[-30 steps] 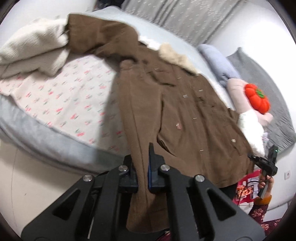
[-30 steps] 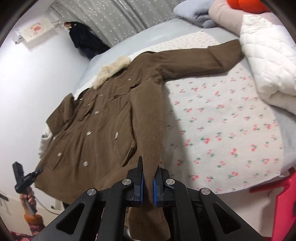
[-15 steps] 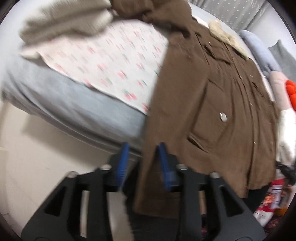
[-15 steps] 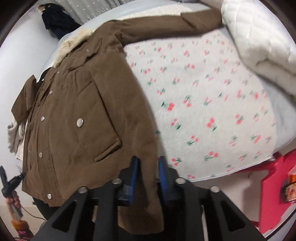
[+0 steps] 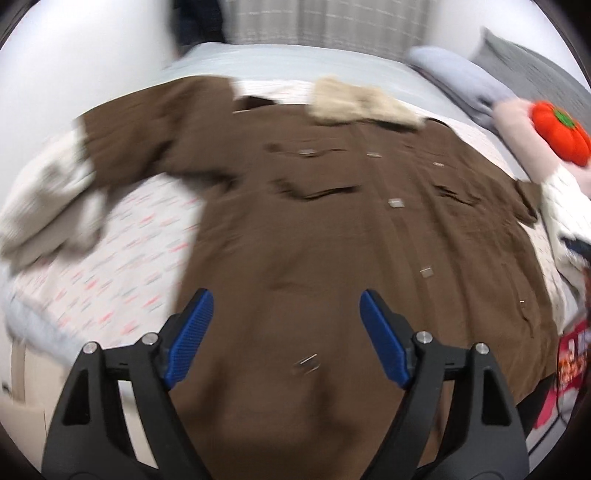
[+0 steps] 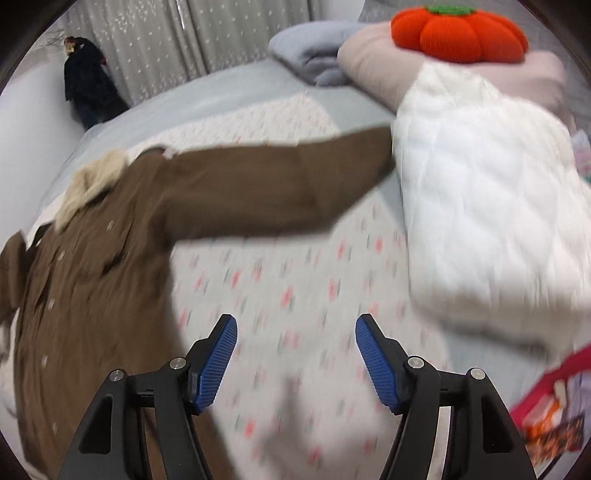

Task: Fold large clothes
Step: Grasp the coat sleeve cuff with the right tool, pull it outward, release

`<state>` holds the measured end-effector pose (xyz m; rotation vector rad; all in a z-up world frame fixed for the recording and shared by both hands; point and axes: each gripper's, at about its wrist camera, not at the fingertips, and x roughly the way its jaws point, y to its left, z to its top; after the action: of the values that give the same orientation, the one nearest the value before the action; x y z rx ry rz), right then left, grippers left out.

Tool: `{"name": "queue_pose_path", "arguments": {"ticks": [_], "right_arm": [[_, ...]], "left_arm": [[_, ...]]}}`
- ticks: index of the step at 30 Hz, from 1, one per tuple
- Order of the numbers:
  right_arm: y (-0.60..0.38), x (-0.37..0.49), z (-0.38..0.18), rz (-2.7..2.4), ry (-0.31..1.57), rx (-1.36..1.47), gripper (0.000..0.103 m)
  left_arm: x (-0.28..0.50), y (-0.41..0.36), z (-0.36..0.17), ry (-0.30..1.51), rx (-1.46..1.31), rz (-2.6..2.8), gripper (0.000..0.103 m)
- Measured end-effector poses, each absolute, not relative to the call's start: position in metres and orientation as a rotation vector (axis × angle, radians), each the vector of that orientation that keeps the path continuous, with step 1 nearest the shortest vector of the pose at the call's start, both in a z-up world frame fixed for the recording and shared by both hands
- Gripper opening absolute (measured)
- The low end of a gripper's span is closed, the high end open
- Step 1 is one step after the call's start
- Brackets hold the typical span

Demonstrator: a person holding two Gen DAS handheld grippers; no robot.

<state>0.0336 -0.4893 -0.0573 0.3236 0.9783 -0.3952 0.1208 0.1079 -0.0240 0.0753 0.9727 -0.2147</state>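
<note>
A large brown coat (image 5: 332, 221) with a cream fur collar (image 5: 354, 101) lies spread front-up on the bed, sleeves out to both sides. My left gripper (image 5: 286, 301) is wide open and empty above the coat's lower hem. In the right wrist view the coat (image 6: 92, 266) lies at the left, with one sleeve (image 6: 280, 188) stretched to the right. My right gripper (image 6: 295, 325) is wide open and empty over the flowered sheet (image 6: 295, 295), to the right of the coat's body.
A white quilted blanket (image 6: 487, 221) lies right of the sleeve end. Behind it are folded pink and blue bedding (image 6: 376, 55) and an orange pumpkin cushion (image 6: 458, 29). A cream garment (image 5: 48, 195) lies by the other sleeve. A red item (image 6: 554, 406) stands beside the bed.
Both grippers opened and let go of the coat's lower edges. The coat now lies flat. Both views swung up toward the coat's upper part; the frames are motion-blurred.
</note>
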Motion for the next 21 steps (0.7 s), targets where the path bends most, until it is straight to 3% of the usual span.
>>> {"name": "queue_pose_path", "arguments": {"ticks": [5,13,15,16,17,21], "right_arm": [[-0.522,0.095,-0.061,-0.424,0.922,0.305,0.068],[-0.566,0.188,-0.121,-0.586,0.994,0.181,0.066],[-0.580,0.201,-0.137,-0.634,1.006,0.182,0.056],[-0.584,0.203,-0.139,-0.640,1.001,0.182,0.038],[-0.585,0.204,-0.139,-0.651,0.988,0.163,0.011],[-0.565,0.194,-0.097,-0.721,0.838,-0.057,0.008]], "left_arm": [[0.156,0.022,-0.036,0.984,0.144,-0.341,0.082],[0.197,-0.094,-0.064,0.962,0.261,-0.482,0.082],[0.205,-0.119,-0.066,0.939,0.283,-0.522,0.082],[0.211,-0.133,-0.066,0.927,0.291,-0.543,0.082],[0.214,-0.147,-0.065,0.913,0.295,-0.565,0.082],[0.229,-0.202,-0.060,0.836,0.298,-0.666,0.082]]}}
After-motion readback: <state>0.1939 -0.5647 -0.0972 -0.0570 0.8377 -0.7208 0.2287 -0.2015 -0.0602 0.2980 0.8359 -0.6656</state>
